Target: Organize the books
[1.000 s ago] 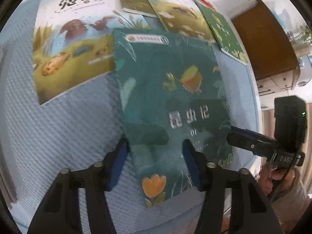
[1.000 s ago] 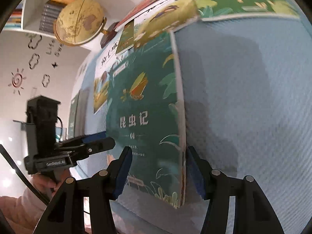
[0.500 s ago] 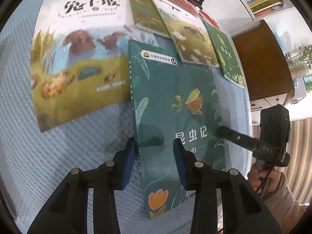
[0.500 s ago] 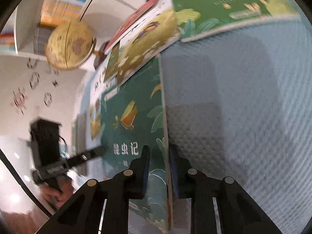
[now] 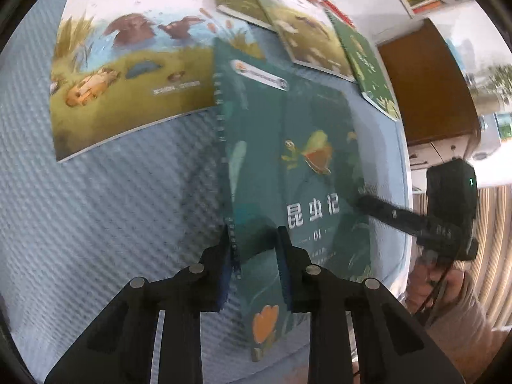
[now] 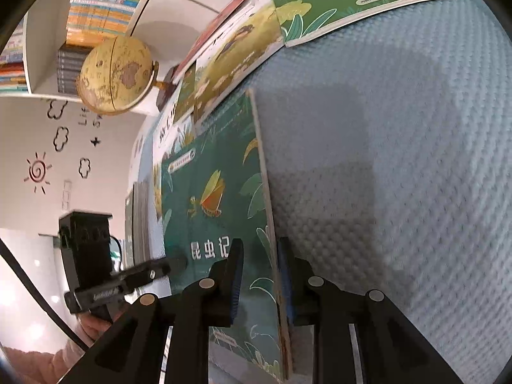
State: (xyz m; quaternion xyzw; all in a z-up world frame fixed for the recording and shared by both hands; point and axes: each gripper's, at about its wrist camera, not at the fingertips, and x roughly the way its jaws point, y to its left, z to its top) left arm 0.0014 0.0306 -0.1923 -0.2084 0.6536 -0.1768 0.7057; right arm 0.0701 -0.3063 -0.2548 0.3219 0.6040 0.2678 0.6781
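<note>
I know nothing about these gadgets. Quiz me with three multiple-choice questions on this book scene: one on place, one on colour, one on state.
1. Where does the globe stand?
A. beside the shelf of books
B. on the blue cloth
C. on the floor

2. What colour is the flower low on the dark green book?
A. orange
B. white
C. purple

3. How is that book held?
A. by no tool
B. by the left tool alone
C. by both tools, the right tool too

Answers: 1 A, shelf behind it; 2 A, orange petals; 3 C, each tool's pads pinch an edge.
</note>
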